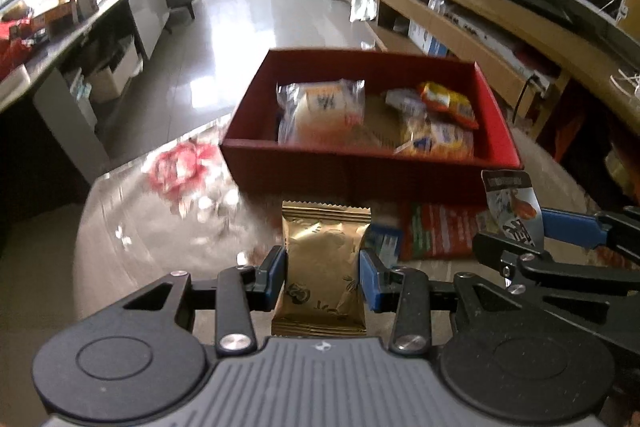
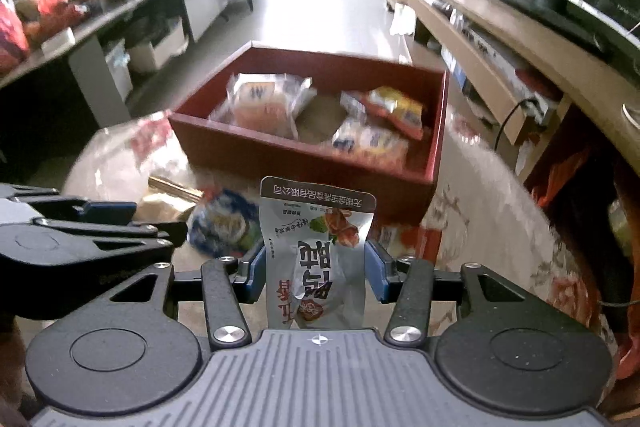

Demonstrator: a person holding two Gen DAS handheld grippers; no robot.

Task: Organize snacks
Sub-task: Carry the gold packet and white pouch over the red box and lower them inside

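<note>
A red open box (image 1: 352,169) (image 2: 256,153) stands on the table ahead of both grippers and holds several wrapped snacks (image 1: 320,111) (image 2: 376,139). My left gripper (image 1: 323,277) is shut on a gold snack packet (image 1: 322,259), held above the table just short of the box. My right gripper (image 2: 316,269) is shut on a silver snack pouch (image 2: 316,251) with red print, also held short of the box. The pouch and right gripper show in the left wrist view (image 1: 514,203) at the right. The left gripper shows in the right wrist view (image 2: 80,231) at the left.
More snack packs lie on the table before the box: a red-green one (image 1: 436,231) and a blue one (image 2: 224,223). The round table has a floral cloth (image 2: 500,211). A cluttered counter (image 1: 60,7) runs left; a TV cabinet (image 1: 480,11) runs right.
</note>
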